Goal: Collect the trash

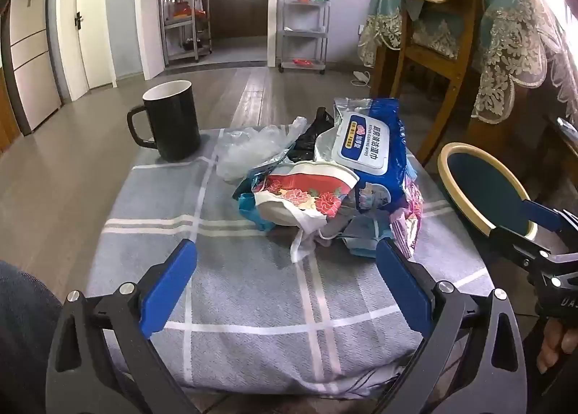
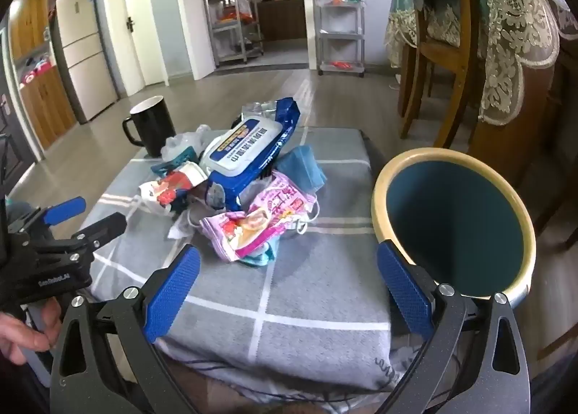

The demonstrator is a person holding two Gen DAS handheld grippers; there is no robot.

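A pile of trash sits mid-table on a grey checked cloth [image 1: 253,291]. It holds a blue wet-wipes pack [image 1: 372,154], a crushed floral paper cup [image 1: 307,193], a clear plastic bag [image 1: 253,146], a pink snack wrapper [image 2: 260,219] and a blue face mask [image 2: 303,164]. The wipes pack also shows in the right wrist view [image 2: 249,154]. My left gripper [image 1: 285,251] is open and empty, just short of the pile. My right gripper [image 2: 289,258] is open and empty, near the pink wrapper. A round dark-teal bin [image 2: 455,226] with a cream rim stands beside the table at the right.
A black mug [image 1: 171,121] stands at the table's far left corner. A wooden chair [image 1: 430,52] and a lace-covered table [image 1: 513,45] are at the right. Metal shelves [image 1: 186,5] and a fridge [image 2: 83,49] stand far back.
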